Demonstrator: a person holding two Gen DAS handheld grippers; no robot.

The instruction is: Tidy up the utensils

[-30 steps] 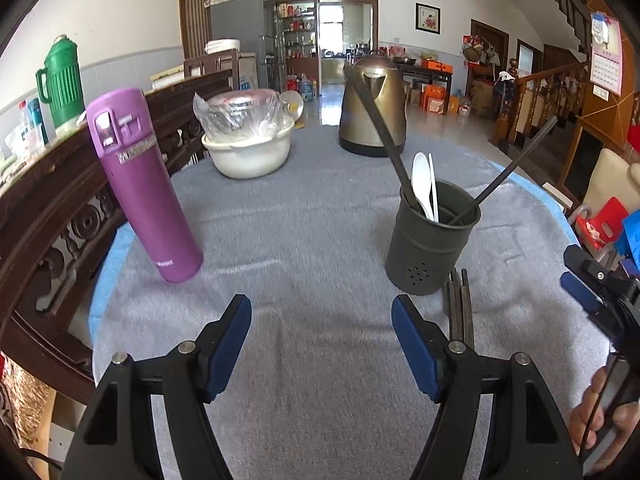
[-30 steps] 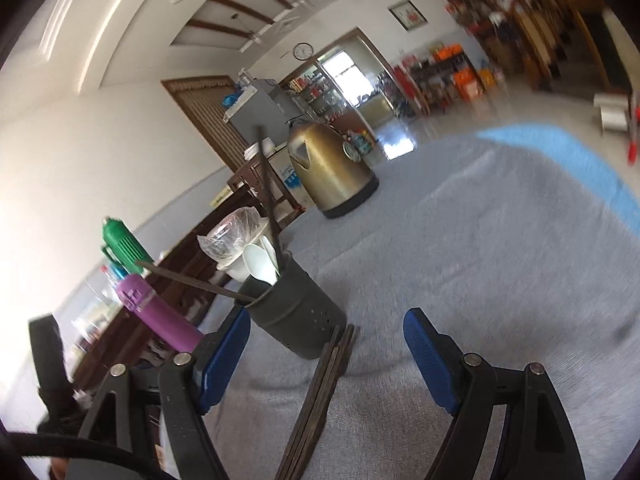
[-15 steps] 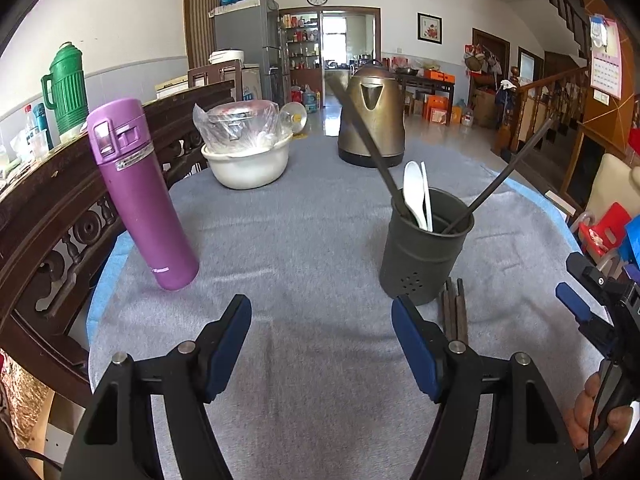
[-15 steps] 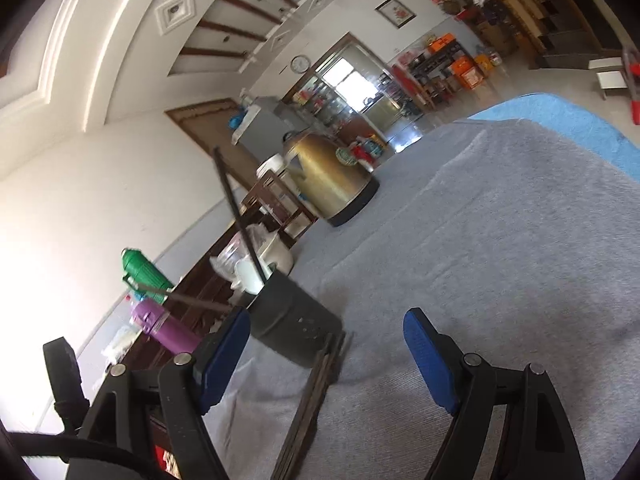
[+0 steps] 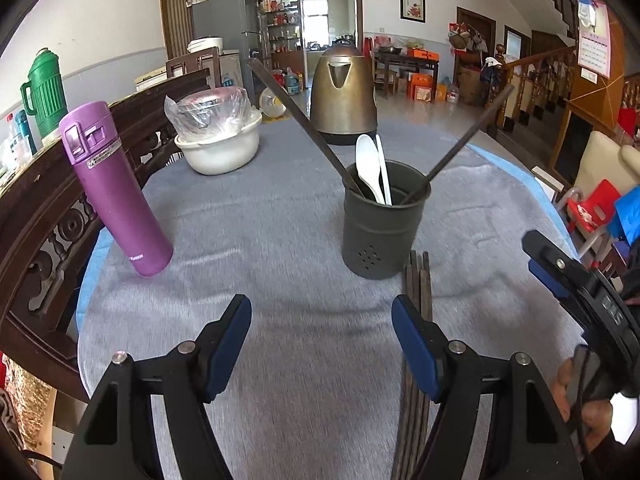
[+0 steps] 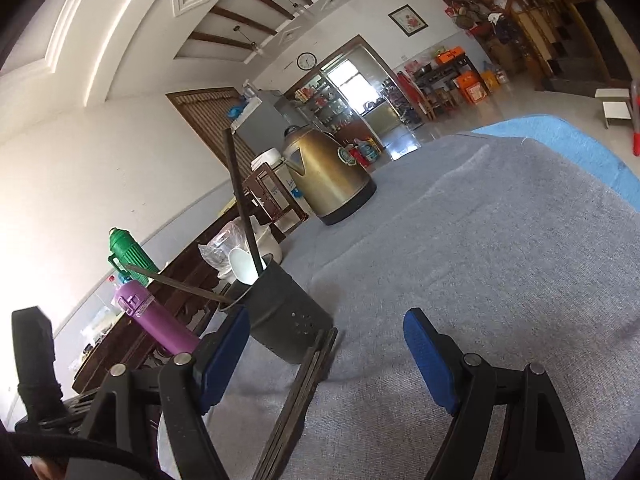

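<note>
A dark grey utensil holder [image 5: 383, 226] stands on the grey tablecloth [image 5: 256, 240]. It holds a white spoon [image 5: 369, 166] and two dark chopsticks that lean left and right. A bundle of dark chopsticks [image 5: 416, 344] lies flat in front of the holder, its far end against the holder's base. My left gripper [image 5: 321, 336] is open and empty, just left of the bundle. My right gripper [image 6: 326, 354] is open and empty, tilted, with the bundle [image 6: 298, 396] between its fingers and the holder [image 6: 280, 320] just ahead on the left.
A purple flask [image 5: 114, 188] stands at the left. A white bowl with a bagged dish [image 5: 218, 140] and a brass kettle [image 5: 344, 92] stand farther back. A carved wooden chair back [image 5: 44, 200] runs along the table's left edge. The right gripper shows at the right edge [image 5: 576, 284].
The left view has pulled back and risen slightly, so more of the flat chopstick bundle shows. The right gripper has tilted and shifted; the holder now sits closer to its left finger.
</note>
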